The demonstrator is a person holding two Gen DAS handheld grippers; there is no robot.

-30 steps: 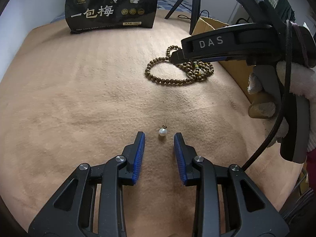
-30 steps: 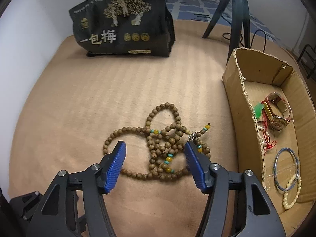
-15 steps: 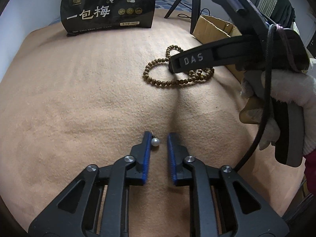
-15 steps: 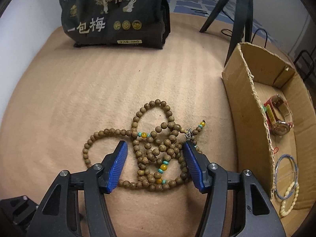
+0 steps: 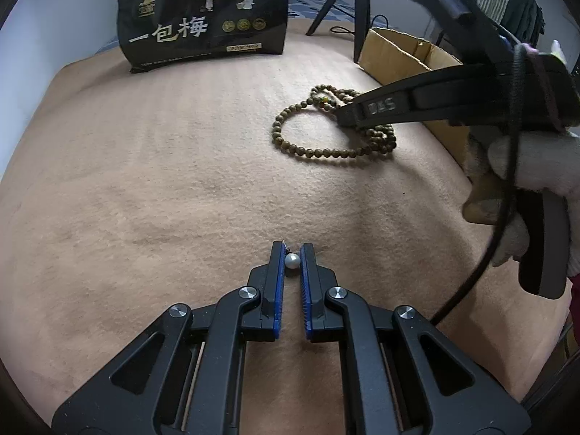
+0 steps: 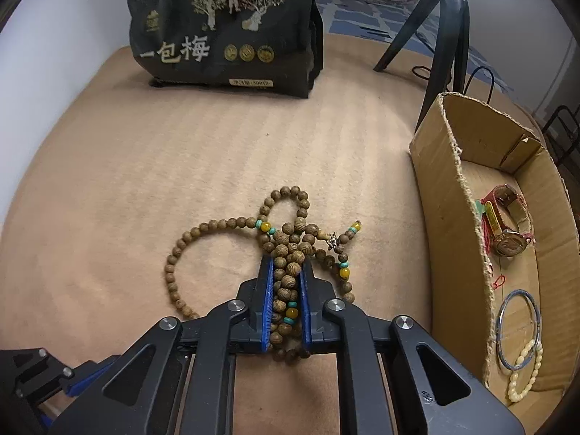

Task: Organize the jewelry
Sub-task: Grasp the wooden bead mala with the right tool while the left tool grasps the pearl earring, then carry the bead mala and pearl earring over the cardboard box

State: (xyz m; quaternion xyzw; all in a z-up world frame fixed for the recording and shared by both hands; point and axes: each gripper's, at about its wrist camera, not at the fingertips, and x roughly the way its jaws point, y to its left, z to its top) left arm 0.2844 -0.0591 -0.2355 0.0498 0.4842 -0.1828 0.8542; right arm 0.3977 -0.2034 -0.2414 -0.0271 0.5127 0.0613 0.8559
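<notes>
While left tongs (image 5: 292, 253) pinch pearl earring (image 5: 291, 261), right tongs (image 6: 286, 275) clamp beads (image 6: 286, 282).

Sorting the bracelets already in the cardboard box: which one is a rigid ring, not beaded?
The thin metallic bangle near the box's close end, a plain bluish hoop. The cream bead bracelet overlapping it is strung.

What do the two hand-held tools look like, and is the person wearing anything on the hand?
Both tools, the left tool and the right tool, are black plastic with open cut-outs in the arms, silver pivot screws and ribbed blue pads on the fingers. Seen from the left wrist, the right tool's side carries white letters "DAS", and a black cable hangs from it. The right hand wears a white knit glove.
</notes>
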